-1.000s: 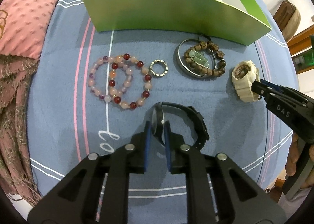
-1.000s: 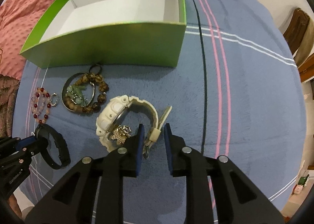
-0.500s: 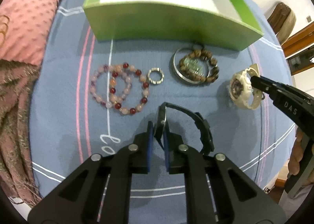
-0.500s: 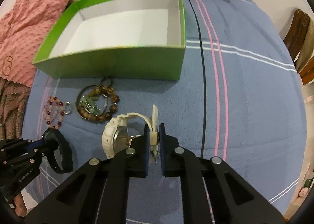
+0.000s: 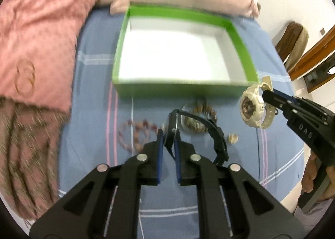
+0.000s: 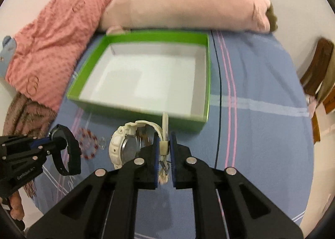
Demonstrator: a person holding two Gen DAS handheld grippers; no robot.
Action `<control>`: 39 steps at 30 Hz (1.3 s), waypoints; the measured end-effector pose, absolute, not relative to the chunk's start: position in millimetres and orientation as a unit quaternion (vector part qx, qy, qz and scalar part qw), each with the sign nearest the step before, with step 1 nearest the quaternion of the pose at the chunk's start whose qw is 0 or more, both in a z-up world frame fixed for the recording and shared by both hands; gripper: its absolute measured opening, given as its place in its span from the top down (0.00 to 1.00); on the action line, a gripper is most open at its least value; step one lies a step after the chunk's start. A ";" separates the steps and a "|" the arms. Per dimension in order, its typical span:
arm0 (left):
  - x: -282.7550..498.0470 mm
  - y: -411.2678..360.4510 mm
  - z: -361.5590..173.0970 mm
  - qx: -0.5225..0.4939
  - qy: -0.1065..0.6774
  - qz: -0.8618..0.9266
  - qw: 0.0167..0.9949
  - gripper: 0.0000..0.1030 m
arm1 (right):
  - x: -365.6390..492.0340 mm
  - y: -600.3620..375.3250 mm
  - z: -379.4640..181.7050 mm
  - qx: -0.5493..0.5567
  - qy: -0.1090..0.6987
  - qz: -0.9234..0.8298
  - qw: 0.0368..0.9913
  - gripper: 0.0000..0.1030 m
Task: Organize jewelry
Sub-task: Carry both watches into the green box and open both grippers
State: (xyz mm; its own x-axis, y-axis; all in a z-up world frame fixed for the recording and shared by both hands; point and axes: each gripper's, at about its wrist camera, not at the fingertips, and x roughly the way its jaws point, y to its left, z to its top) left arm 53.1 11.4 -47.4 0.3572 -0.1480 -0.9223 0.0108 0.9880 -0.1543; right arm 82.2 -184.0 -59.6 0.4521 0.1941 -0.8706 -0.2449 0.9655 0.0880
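Note:
My left gripper [image 5: 167, 134] is shut on a black watch [image 5: 215, 134] and holds it above the blue bedsheet; it also shows in the right wrist view [image 6: 67, 149]. My right gripper [image 6: 162, 140] is shut on the strap of a cream white watch [image 6: 123, 144], lifted near the front right corner of the green box [image 5: 240, 36]; the watch also shows in the left wrist view [image 5: 253, 109]. The box [image 6: 138, 111] is open with a white inside. Beaded bracelets [image 5: 136, 134], a bangle with brown beads [image 5: 199, 117] and a small gold piece [image 5: 232, 139] lie on the sheet below.
A pink plush toy [image 6: 188, 2] lies behind the box. A pink blanket [image 5: 35, 40] and a brown fringed throw [image 5: 25, 144] lie on the left. A wooden chair [image 6: 320, 67] stands at the right past the bed's edge.
Both grippers have lifted their watches off the sheet and risen toward the box. The right gripper closed on the white watch's strap. The small gold piece now lies bare on the sheet.

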 end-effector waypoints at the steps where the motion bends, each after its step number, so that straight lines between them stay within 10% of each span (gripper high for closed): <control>1: 58.1 12.3 -40.2 -0.060 0.558 -0.048 0.826 0.90 | 87.0 -182.7 -51.4 -0.025 0.498 0.130 0.857 0.91; 28: 199.8 21.4 -112.2 -0.055 0.584 -0.028 0.809 0.90 | 215.5 -144.9 -117.5 -0.032 0.550 0.098 0.829 0.85; 39: 167.6 27.7 -75.6 -0.055 0.551 -0.020 0.833 0.56 | 183.3 -160.4 -69.7 -0.014 0.512 0.106 0.852 0.58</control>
